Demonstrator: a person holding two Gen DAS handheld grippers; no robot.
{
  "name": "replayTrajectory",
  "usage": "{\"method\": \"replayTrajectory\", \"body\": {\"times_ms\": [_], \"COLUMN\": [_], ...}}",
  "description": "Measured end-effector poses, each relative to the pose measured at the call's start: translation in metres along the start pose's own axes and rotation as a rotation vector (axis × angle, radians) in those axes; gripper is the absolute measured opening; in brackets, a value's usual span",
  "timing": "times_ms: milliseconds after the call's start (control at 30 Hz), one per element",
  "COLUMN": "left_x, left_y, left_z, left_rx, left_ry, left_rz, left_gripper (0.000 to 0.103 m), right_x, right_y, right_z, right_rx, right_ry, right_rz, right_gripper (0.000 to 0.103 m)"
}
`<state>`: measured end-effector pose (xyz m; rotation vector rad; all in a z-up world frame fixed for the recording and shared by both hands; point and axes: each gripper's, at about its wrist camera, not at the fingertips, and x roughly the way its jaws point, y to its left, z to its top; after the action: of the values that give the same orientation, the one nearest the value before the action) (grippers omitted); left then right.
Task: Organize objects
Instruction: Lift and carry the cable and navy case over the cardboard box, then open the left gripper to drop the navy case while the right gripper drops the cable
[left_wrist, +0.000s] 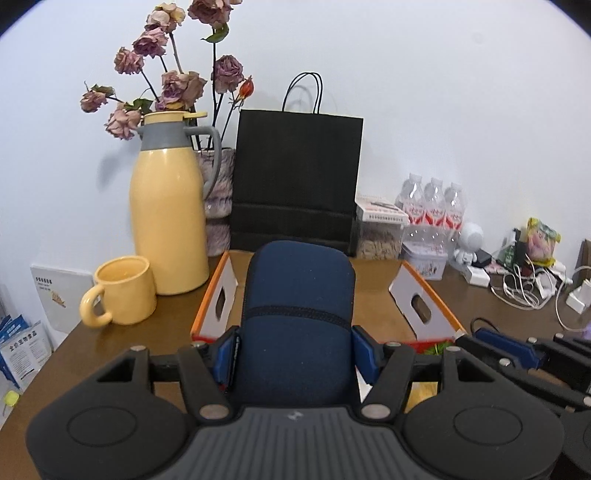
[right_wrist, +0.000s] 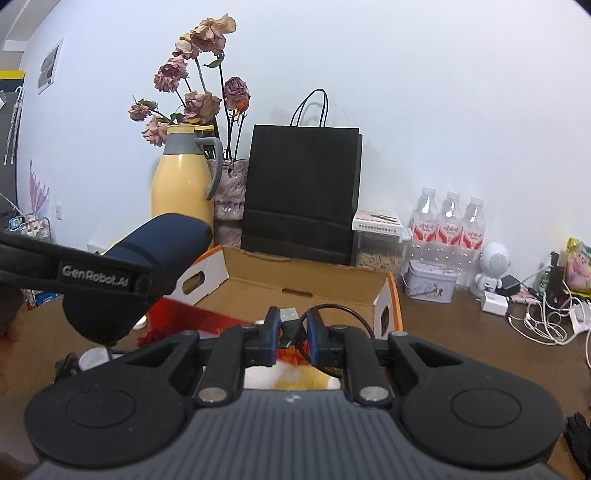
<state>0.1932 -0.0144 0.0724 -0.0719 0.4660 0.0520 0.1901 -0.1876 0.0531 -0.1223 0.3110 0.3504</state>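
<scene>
The near part of the navy zippered pouch is hidden behind my left gripper's body, and the box floor beneath it is blocked from that view; in the right wrist view, what lies under my right gripper is only an orange-and-white blur I cannot identify. The open cardboard box, with orange-edged flaps, stands on the brown table in front of a black paper bag. To its left are a yellow thermos jug, a yellow mug and dried roses; to its right, water bottles, a small tin, a white robot figurine and tangled white cables. My left gripper's blue pads clamp the pouch at both sides, lifting it over the box's near edge, tilted slightly downward. My right gripper, nearly closed, pinches a black USB cable by its plug, above the box.
</scene>
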Motion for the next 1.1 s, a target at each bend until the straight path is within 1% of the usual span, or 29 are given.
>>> {"method": "replayTrajectory", "body": {"times_ms": [100,200,467,600,767,867,1000,1100], "left_x": [0.017,0.034,0.079,0.104,0.137,0.152,0.167,0.175], "left_y": [0.001,0.001,0.007,0.010,0.012,0.013,0.016,0.017], "left_z": [0.009,0.016,0.040,0.048,0.051,0.050,0.045,0.040], "left_rx": [-0.009,-0.008,-0.031,-0.049,-0.063,-0.049,-0.046,-0.039], "left_ry": [-0.001,0.001,0.021,0.034,0.079,0.098,0.137,0.157], "left_rz": [0.001,0.020,0.063,0.082,0.105,0.127,0.135,0.142], "left_gripper": [0.062,0.062,0.062,0.062,0.062,0.062,0.062,0.062], "right_x": [0.015,0.030,0.080,0.106,0.134,0.147,0.161,0.165], "right_y": [-0.002,-0.003,-0.004,-0.008,-0.018,-0.024,-0.029,-0.030], "right_z": [0.008,0.015,0.027,0.032,0.032,0.030,0.023,0.021], "right_rx": [0.003,-0.004,-0.042,-0.047,-0.019,-0.003,0.014,0.020], "right_ry": [-0.009,-0.018,-0.010,0.007,0.037,0.059,0.098,0.112], "right_rz": [0.008,0.015,0.033,0.037,0.033,0.030,0.038,0.047], "right_gripper": [0.016,0.016,0.016,0.016,0.016,0.016,0.016,0.016]}}
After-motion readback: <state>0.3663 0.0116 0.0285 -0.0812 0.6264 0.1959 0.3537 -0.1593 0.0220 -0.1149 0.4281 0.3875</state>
